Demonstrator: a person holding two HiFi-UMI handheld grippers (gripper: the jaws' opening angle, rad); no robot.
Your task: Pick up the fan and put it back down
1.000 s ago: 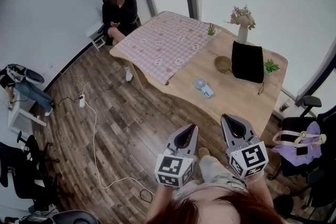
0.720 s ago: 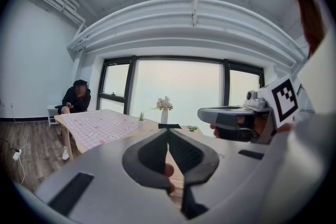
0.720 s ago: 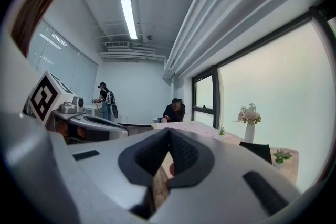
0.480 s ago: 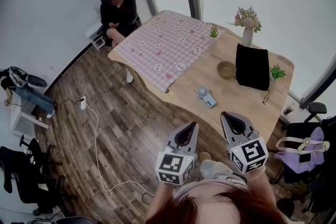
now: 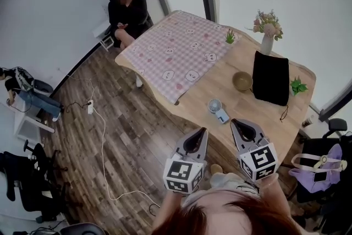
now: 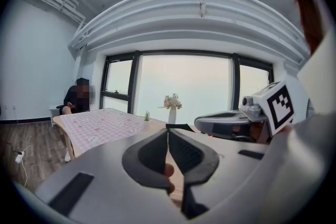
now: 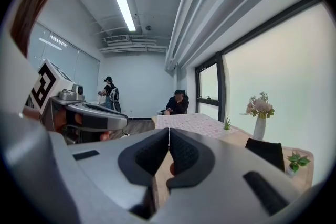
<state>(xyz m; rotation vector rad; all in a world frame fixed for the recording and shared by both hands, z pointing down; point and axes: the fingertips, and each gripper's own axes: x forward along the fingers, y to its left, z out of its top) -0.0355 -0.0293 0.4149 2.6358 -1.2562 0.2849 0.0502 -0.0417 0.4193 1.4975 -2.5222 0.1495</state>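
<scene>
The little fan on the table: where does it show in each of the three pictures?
Head view: the fan lies on the bare wood of the table, near its front edge.
Left gripper view: not in it.
Right gripper view: not in it.
Shared landmark: the flower vase, on the table's far side in all three views.

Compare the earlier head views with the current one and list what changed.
The table, with the fan on it, now shows lower in the head view, nearer the left hand-held gripper and the right hand-held gripper. Nothing was grasped or released. Both stay shut and empty; the fan lies untouched on the table.
</scene>
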